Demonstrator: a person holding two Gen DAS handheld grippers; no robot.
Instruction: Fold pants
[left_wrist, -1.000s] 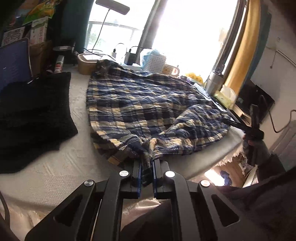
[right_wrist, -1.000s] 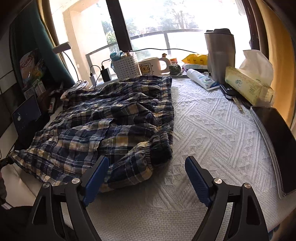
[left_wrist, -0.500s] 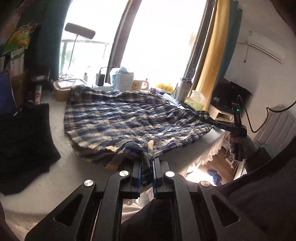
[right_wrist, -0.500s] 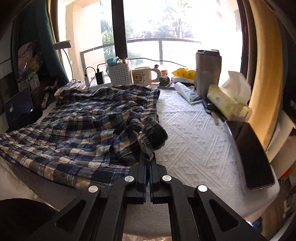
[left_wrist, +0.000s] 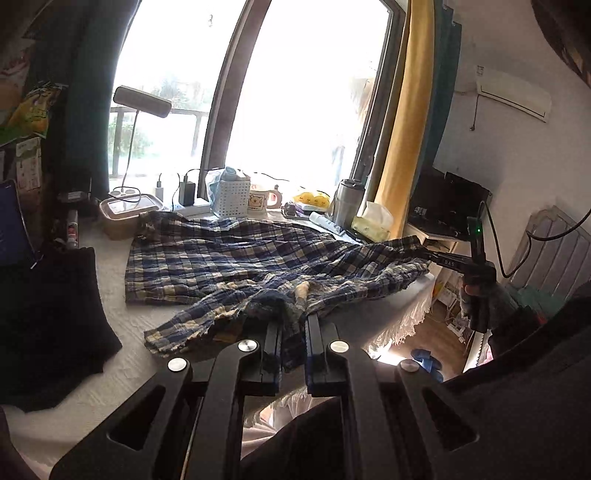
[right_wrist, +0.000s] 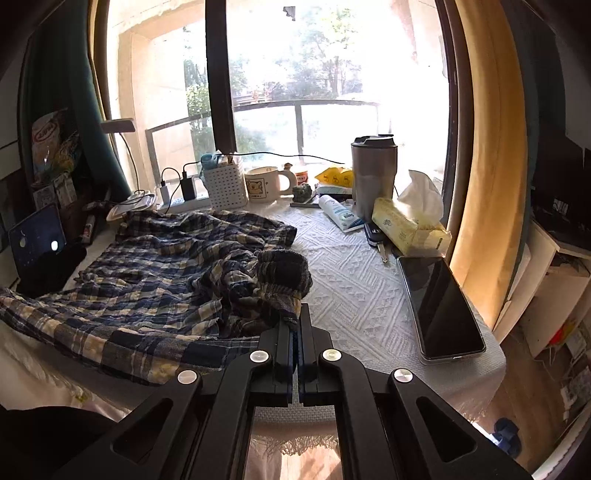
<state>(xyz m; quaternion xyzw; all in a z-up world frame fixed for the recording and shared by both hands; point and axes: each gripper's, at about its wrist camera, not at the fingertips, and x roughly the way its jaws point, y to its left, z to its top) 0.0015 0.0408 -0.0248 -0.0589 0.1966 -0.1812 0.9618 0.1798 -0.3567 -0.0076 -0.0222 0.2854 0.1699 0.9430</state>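
Left gripper (left_wrist: 293, 334): jaws drawn narrow, a bunched fold of the plaid pants (left_wrist: 236, 254) pinched between them at the near table edge. Right gripper (right_wrist: 295, 325): jaws nearly closed, the gathered elastic waistband clamped at their tips. The pants are seen spread ahead of both tongs across the white textured tablecloth (right_wrist: 354, 288), one edge stretched taut between the two grips and overhanging the near side. A black garment (left_wrist: 48, 314) is shown to the left of the left tongs. A phone (right_wrist: 439, 302) and tissue box (right_wrist: 410, 225) lie to the right of the right tongs; a steel tumbler (right_wrist: 373, 170) stands beyond.
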